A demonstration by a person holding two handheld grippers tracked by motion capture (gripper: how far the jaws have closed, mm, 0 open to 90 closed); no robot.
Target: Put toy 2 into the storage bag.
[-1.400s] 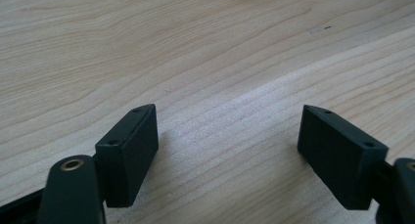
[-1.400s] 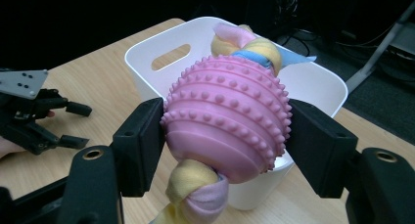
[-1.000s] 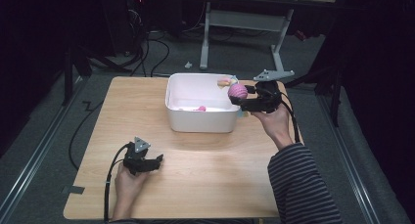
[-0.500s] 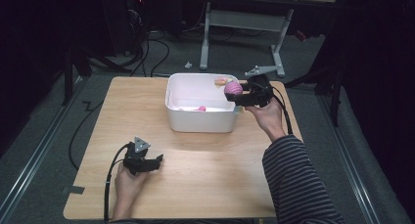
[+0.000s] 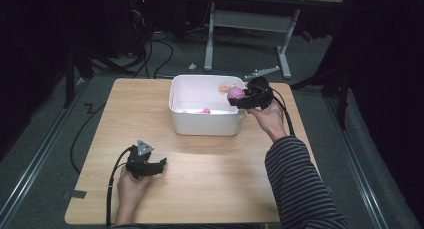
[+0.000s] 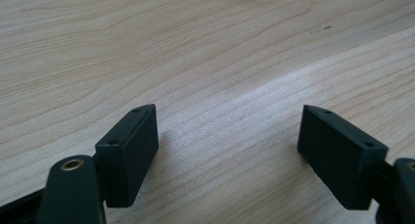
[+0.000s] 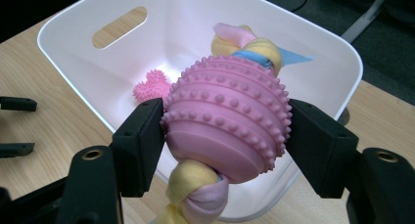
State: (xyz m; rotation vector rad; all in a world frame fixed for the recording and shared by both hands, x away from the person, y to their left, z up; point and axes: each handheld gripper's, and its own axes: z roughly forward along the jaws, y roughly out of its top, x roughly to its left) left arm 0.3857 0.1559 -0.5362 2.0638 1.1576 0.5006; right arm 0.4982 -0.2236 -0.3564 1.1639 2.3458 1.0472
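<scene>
Pink studded ball now carried in over the white bin's right rim, up from beside it, clamped by right gripper; drop looks close. Left gripper: jaws wide, empty, on table. Right gripper view: ball squeezed above bin

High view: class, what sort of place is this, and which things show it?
Probably a lab or workshop: a wooden table on grey carpet, loose cables on the floor, and a metal-legged desk behind.

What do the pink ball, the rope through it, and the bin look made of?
Pink ball: likely soft rubber, matte, moulded studs and ridges.
Rope: fleece-like fabric, pastel strands twisted and knotted.
Bin: probably plastic, smooth white, slight sheen, cut-out handle.
</scene>
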